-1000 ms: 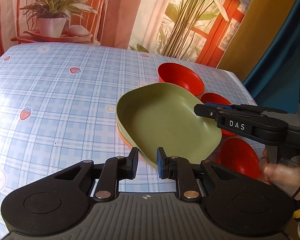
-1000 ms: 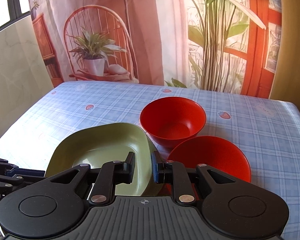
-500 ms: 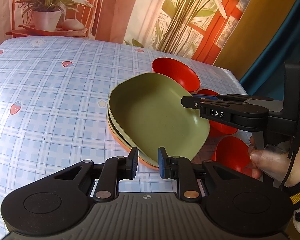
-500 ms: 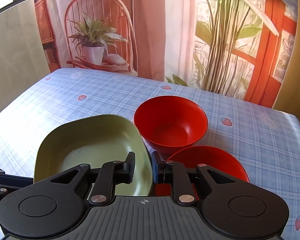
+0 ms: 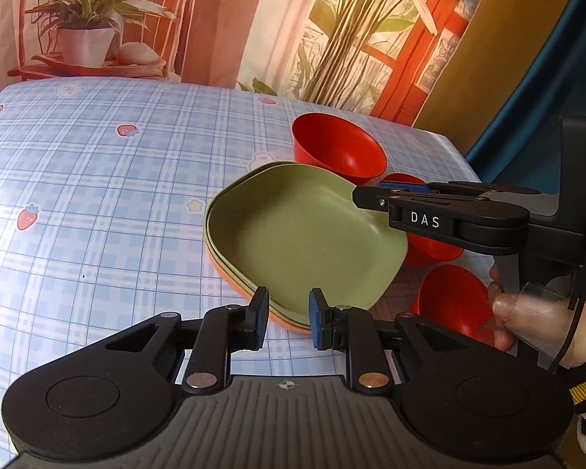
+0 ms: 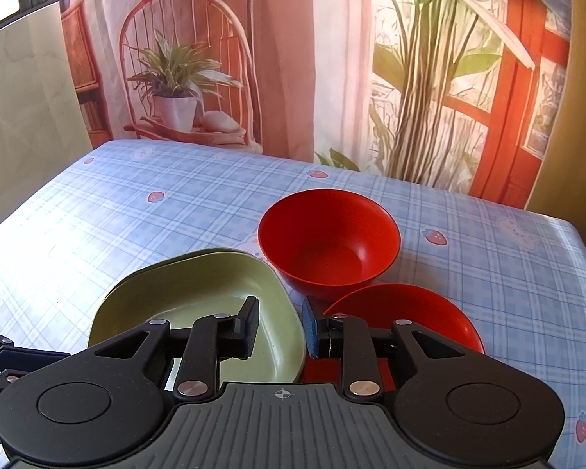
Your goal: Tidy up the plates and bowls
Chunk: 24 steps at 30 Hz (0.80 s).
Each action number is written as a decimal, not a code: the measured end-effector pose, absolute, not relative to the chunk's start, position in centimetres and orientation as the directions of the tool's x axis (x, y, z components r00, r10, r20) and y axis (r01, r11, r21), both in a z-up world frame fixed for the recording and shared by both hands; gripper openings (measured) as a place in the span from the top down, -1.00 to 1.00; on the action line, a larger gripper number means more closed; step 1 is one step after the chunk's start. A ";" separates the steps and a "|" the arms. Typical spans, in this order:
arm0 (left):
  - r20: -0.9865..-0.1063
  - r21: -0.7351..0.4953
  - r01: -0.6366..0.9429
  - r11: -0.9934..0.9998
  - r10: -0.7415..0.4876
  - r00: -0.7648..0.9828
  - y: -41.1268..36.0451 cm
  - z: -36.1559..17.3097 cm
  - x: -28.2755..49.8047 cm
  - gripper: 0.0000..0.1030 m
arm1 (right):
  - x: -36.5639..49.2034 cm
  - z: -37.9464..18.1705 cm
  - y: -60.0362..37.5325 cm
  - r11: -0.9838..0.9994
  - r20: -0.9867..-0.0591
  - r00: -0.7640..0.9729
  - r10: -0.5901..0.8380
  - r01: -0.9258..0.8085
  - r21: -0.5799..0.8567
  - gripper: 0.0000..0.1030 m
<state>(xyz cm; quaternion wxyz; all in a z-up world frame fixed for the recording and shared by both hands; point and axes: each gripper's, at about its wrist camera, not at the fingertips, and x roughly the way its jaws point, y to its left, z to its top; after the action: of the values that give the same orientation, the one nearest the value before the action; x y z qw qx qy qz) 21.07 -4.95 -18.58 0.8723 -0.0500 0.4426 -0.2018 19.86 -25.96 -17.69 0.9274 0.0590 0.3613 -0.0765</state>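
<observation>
A green square plate (image 5: pixel 304 230) lies on top of a stack with another green plate and an orange one at the bottom (image 5: pixel 254 297). My left gripper (image 5: pixel 289 308) is open, its fingers either side of the stack's near rim. My right gripper (image 6: pixel 280 324) is open over the green plate's (image 6: pixel 199 305) right rim; it shows from the side in the left wrist view (image 5: pixel 375 197). Three red bowls stand to the right: a far one (image 6: pixel 328 242), a middle one (image 6: pixel 410 312) and a near one (image 5: pixel 449 297).
The table (image 5: pixel 97 195) has a blue checked cloth with strawberry prints. Its right edge (image 6: pixel 582 258) is close behind the bowls. A printed backdrop (image 6: pixel 293 58) hangs behind the far edge.
The top green plate has come down level onto the stack. Both grippers have opened and let go of its rim. The left gripper has drawn back slightly.
</observation>
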 end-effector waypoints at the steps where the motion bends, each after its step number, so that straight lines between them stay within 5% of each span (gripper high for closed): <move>1: -0.752 -0.265 0.308 0.914 -0.395 0.527 -5.0 -18.6 21.0 0.57 | 19.7 -17.6 -26.0 0.981 -0.677 0.729 -0.098 0.184 0.056 0.54; 24: -0.762 -0.243 0.318 0.916 -0.383 0.522 -5.3 -19.1 20.9 0.57 | 15.1 -17.6 -24.3 0.979 -0.692 0.716 -0.090 0.192 0.071 0.57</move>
<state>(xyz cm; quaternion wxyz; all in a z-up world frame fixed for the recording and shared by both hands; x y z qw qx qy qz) 20.85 -5.32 -19.13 0.8717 -0.0363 0.4453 -0.2012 15.08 -24.31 -17.59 0.9237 0.0688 0.3690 -0.0763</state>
